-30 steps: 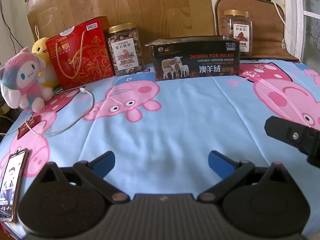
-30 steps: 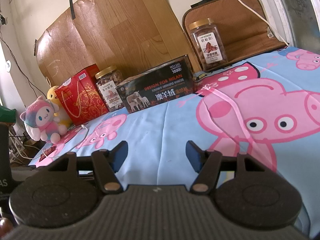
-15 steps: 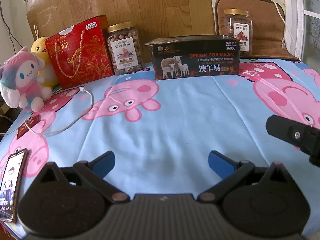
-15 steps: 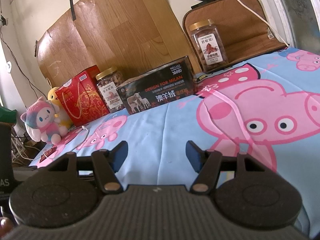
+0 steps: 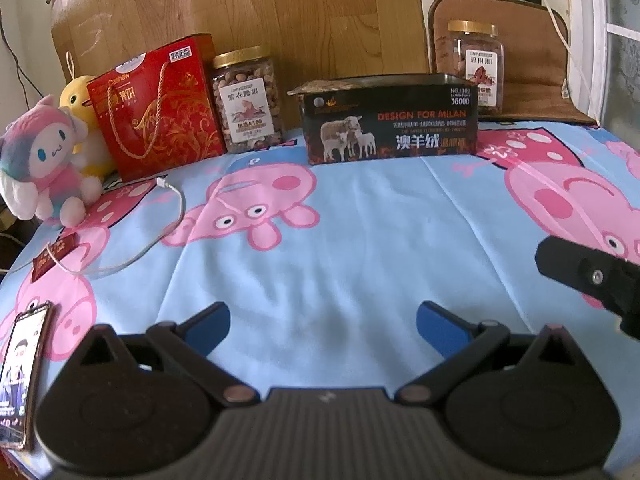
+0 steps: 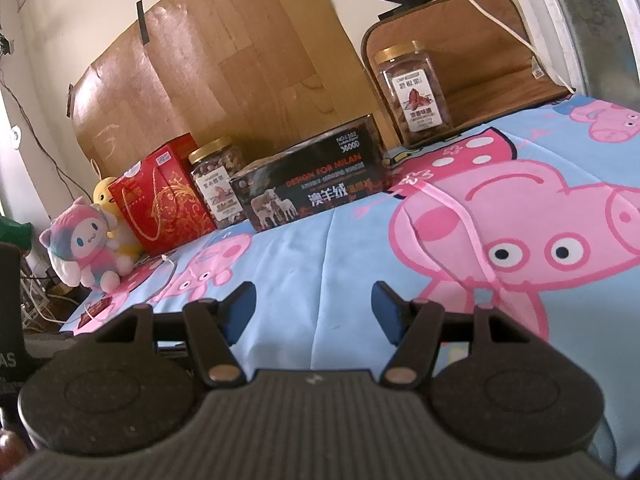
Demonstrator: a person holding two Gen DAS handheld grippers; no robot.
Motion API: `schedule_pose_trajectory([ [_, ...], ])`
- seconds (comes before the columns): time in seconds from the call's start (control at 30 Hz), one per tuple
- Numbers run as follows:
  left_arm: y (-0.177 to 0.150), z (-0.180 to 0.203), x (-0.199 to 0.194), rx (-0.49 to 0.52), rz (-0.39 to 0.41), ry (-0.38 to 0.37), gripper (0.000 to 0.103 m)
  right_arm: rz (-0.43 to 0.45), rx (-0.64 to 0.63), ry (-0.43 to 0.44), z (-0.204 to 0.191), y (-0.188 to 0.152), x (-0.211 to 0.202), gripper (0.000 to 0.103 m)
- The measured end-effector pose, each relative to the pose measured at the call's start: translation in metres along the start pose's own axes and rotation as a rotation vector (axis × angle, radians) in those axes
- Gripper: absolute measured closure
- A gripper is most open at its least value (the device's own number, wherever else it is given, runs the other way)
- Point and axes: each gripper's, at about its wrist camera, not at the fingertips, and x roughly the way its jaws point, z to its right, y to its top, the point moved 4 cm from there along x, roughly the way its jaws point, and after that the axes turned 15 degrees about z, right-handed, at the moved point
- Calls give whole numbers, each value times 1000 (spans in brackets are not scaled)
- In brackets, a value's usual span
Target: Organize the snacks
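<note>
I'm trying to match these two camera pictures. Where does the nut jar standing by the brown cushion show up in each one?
Left wrist view: the jar stands upper right, behind the black box's right end.
Right wrist view: the jar stands upper centre-right, right of the black box.
Shared landmark: the red gift bag, at the left in both.

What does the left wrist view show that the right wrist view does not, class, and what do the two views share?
Only the left wrist view shows the phone lying at the sheet's near left edge and part of the right gripper entering from the right. Only the right wrist view shows a green object at its far left edge. Both show the black box, the two nut jars, the red gift bag, the plush toys and an open left gripper or open right one.
</note>
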Motion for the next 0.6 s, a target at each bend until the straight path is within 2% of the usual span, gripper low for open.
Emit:
schedule_pose_trajectory([
  [0.6,40,7,10,-22,73,-86,0,65,-34,-59,7,21,-2,37],
])
